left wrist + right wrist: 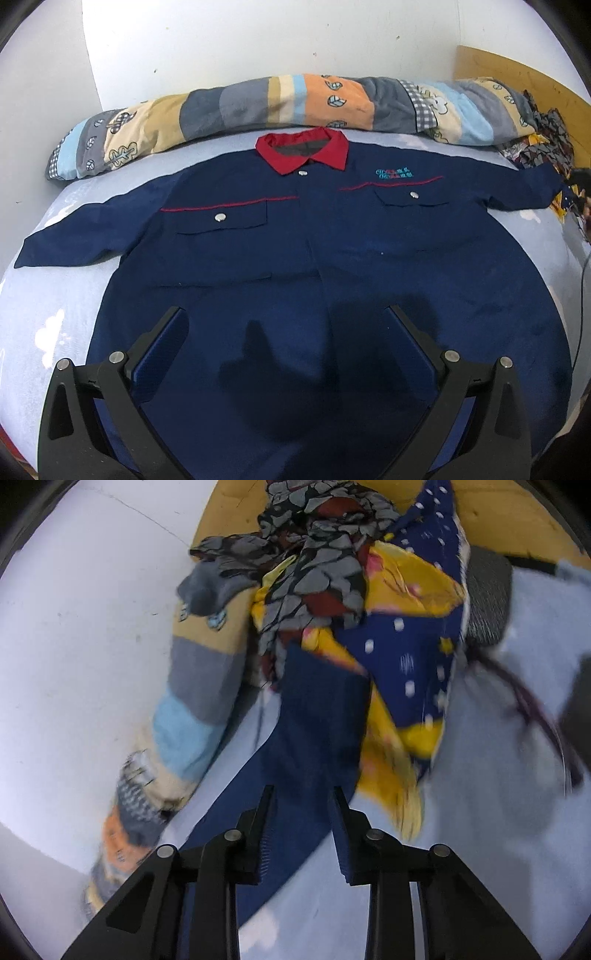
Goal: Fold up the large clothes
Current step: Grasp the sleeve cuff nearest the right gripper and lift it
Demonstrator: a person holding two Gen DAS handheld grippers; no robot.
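A navy work shirt (295,236) with a red collar (303,149) lies spread flat, front up, on a pale blue bed sheet (55,295), sleeves out to both sides. My left gripper (288,314) is wide open and empty above the shirt's lower hem. In the right wrist view, my right gripper (303,794) is partly open with the shirt's right sleeve (314,716) lying between the jaws; I cannot see the pads pressing the cloth. This view is blurred.
A rolled patchwork quilt (258,103) lies along the wall behind the shirt; it also shows in the right wrist view (199,701). A heap of patterned clothes (351,590) sits at the sleeve's end. A dark cable (524,701) runs on the sheet at right.
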